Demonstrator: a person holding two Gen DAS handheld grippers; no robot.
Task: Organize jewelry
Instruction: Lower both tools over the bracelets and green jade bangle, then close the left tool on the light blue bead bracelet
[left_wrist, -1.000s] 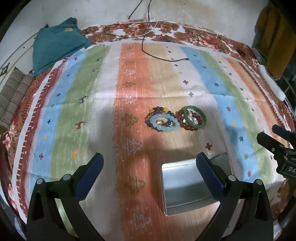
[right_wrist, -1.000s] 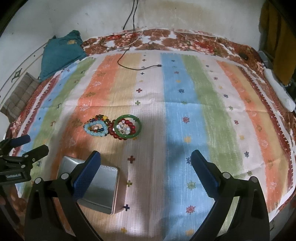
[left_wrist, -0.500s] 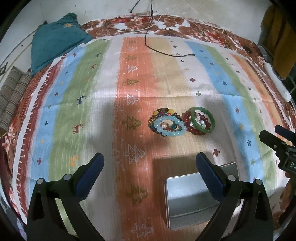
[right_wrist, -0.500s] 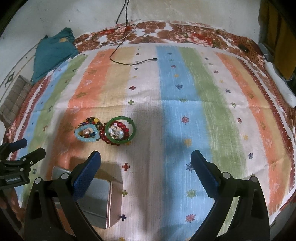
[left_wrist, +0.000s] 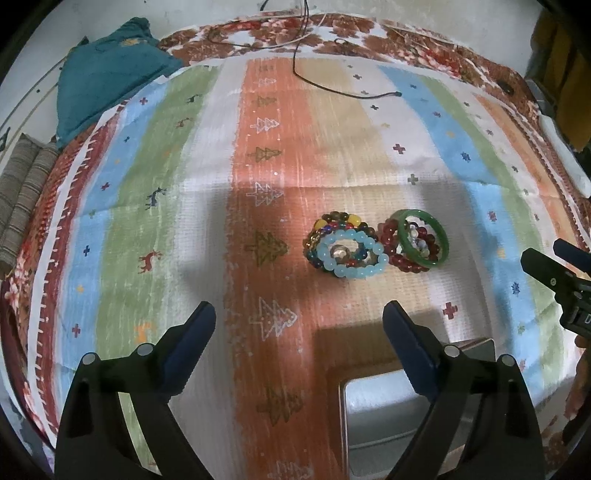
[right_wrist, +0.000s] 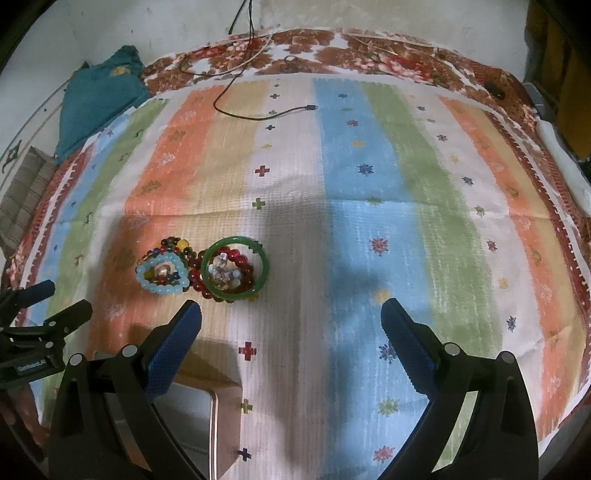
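Observation:
Several bracelets lie in a heap on the striped cloth: a light blue bead bracelet (left_wrist: 354, 254) on a multicoloured bead one (left_wrist: 334, 221), and a green bangle (left_wrist: 423, 236) over dark red beads (left_wrist: 391, 240). The same green bangle (right_wrist: 235, 264) and light blue bracelet (right_wrist: 162, 275) show in the right wrist view. An open metal tin (left_wrist: 384, 417) sits nearer, below the heap. My left gripper (left_wrist: 299, 317) hovers short of the heap, its jaws closing with nothing between them. My right gripper (right_wrist: 291, 315) stands open and empty, to the right of the bangle.
The striped cloth (left_wrist: 155, 221) covers a floral-edged bed. A teal cloth (left_wrist: 107, 81) lies at the back left beside folded striped fabric (left_wrist: 22, 192). A black cable (left_wrist: 332, 85) runs across the far end. The tin (right_wrist: 192, 424) lies behind my right gripper's left finger.
Both grippers have moved forward and down toward the bracelets, which now look larger and nearer. The left jaws have narrowed slightly. The bracelets and tin have not moved.

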